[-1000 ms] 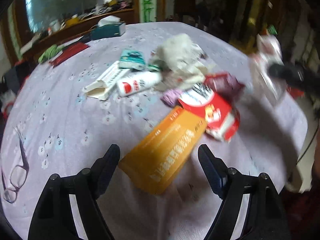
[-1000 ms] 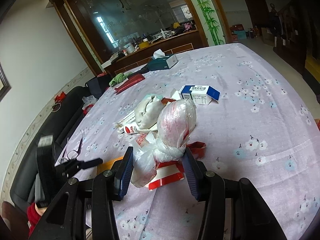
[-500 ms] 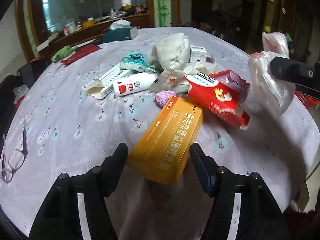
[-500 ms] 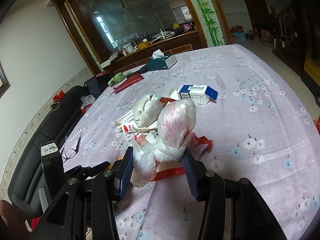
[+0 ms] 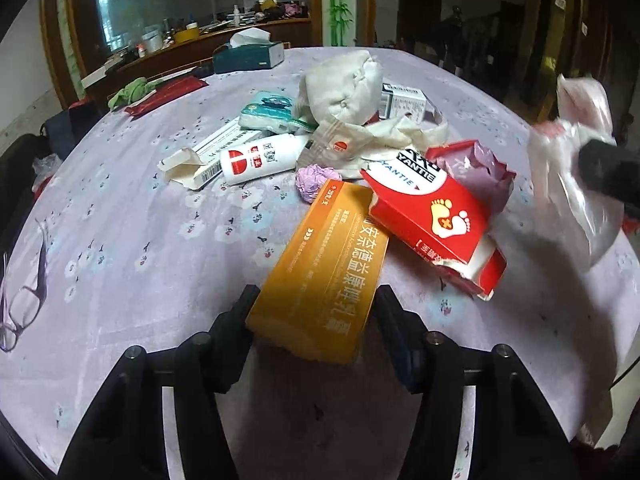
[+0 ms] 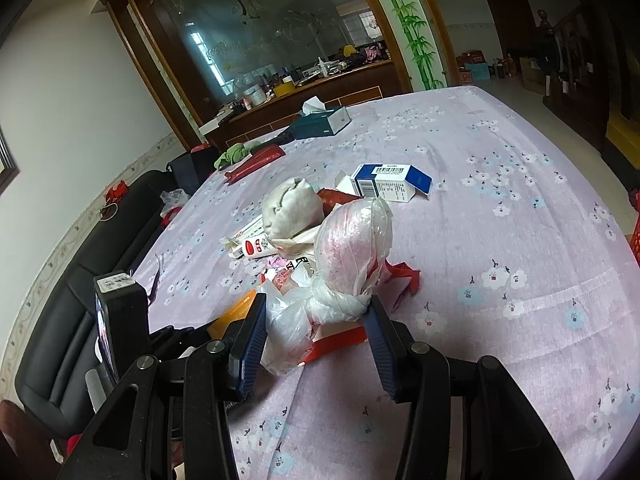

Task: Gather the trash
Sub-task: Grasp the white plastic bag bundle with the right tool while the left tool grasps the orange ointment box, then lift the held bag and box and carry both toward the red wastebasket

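Left wrist view: an orange carton (image 5: 324, 276), likely light, stiff cardboard best pinched across its narrow sides, lies on the flowered worktop (image 5: 120, 248) with its near end between the parted jaws of the left tool (image 5: 314, 316), not yet clamped. Beside it, a torn red box (image 5: 436, 220). The right tool (image 6: 314, 324) grips a knotted, soft plastic bag (image 6: 344, 264).

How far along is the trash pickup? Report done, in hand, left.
Done: nothing visibly binned. In hand: the right gripper clamps the plastic bag; the left gripper straddles the orange box, grip unconfirmed. Left: the red carton, white bottle, purple wad and other litter on the table.
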A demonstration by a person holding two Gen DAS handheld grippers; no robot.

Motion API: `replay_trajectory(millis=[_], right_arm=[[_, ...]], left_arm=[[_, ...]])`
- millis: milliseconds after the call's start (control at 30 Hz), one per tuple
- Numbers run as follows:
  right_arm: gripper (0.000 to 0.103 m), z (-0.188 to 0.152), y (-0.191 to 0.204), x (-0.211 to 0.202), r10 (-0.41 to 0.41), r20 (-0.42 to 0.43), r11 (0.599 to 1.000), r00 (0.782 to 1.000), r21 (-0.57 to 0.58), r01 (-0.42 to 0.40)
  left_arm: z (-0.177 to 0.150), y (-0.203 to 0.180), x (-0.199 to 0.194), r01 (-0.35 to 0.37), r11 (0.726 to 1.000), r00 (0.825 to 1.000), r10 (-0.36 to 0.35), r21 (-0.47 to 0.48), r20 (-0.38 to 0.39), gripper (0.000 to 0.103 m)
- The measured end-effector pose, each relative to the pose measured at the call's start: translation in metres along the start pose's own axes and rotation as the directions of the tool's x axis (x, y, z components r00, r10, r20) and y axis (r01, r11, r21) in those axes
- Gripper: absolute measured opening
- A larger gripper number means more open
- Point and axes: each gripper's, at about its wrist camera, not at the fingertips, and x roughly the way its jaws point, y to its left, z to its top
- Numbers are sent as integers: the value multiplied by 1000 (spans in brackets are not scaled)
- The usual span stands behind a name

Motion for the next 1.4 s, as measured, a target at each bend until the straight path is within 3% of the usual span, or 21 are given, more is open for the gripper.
replay_trajectory(millis=[200,600,933,1400], right_arm=[[52,-1,0,0,-11,1,1000,1000,-1,11],[52,-5,12,-4,-31,10,999,999,-34,31],[52,-7,14,-6,-37,13,999,999,-39,37],[52,-11,13,-7,-37,5,999,999,-37,37]], left_arm=[[-12,6,-27,-75,996,993,78,-41,89,46],[-11,9,-73,-218,973,941,230,-73,249,44],[-9,3,-84,-239,969,930,247,-60,273,44],[-8,0,-85,-247,967,928,252,-57,275,45]])
